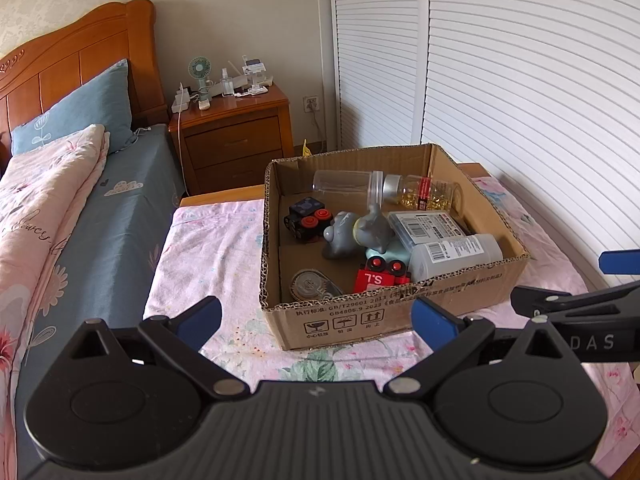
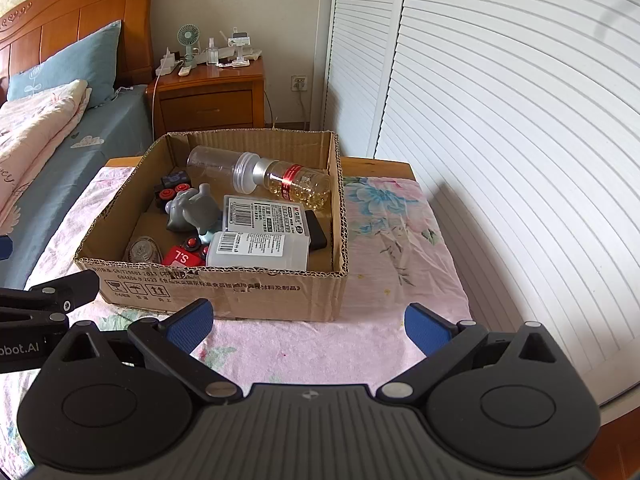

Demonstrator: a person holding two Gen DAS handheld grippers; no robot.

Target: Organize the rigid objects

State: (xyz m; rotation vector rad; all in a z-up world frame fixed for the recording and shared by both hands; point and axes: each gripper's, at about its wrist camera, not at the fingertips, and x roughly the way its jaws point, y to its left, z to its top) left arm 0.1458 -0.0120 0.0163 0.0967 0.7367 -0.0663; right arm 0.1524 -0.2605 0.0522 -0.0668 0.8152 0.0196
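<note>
the cardboard box sits on the pink floral sheet, just ahead of both grippers. left gripper and right gripper gape wide, empty. inside lie a white labelled bottle, grey toy and red toy car.

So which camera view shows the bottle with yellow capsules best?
The right wrist view: the capsule bottle lies unobstructed at the far side of the cardboard box, with silver cap, red band and label clear. In the left wrist view the same bottle appears smaller, and its label is less legible.
</note>
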